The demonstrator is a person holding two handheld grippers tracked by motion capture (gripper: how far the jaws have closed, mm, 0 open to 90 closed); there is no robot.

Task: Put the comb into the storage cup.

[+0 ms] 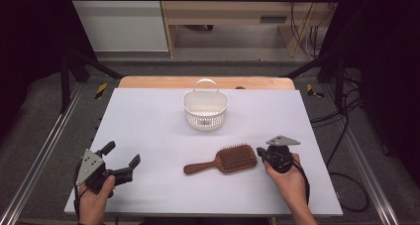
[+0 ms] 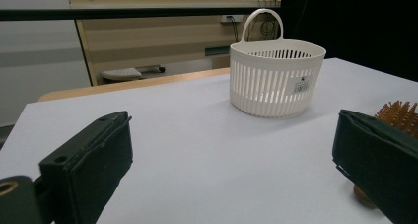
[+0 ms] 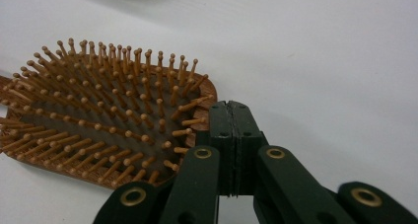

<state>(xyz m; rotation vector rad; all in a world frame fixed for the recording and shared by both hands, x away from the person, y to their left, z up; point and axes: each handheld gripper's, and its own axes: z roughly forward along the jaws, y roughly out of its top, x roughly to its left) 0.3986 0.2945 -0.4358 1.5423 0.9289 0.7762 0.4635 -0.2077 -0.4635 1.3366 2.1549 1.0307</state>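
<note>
1. Two grippers are over the table point(image 1: 148, 121): the left gripper point(image 1: 121, 161) hovers near the near-left corner with its jaws wide apart and nothing between them; the right gripper point(image 1: 261, 154) sits at the right end of the brush point(image 1: 223, 160) with its jaws pressed together, gripping nothing.
2. The brush lies bristles up on the near middle of the table, handle pointing left, head to the right. The basket point(image 1: 205, 108) stands upright well beyond it, toward the far edge.
3. In the right gripper view the closed tips point(image 3: 230, 116) touch, or all but touch, the rim of the brush head point(image 3: 98, 120); I cannot tell which.
4. The step in hand looks like taking hold of the brush, probably to carry it to the basket.
5. To do it well, open the right jaws first, then straddle the wooden edge of the head rather than the bristles, which would give and let it slip.
6. Close squarely across the head so the long handle does not swing down on lifting.
7. The left gripper could steady the handle if the brush slides.
</note>
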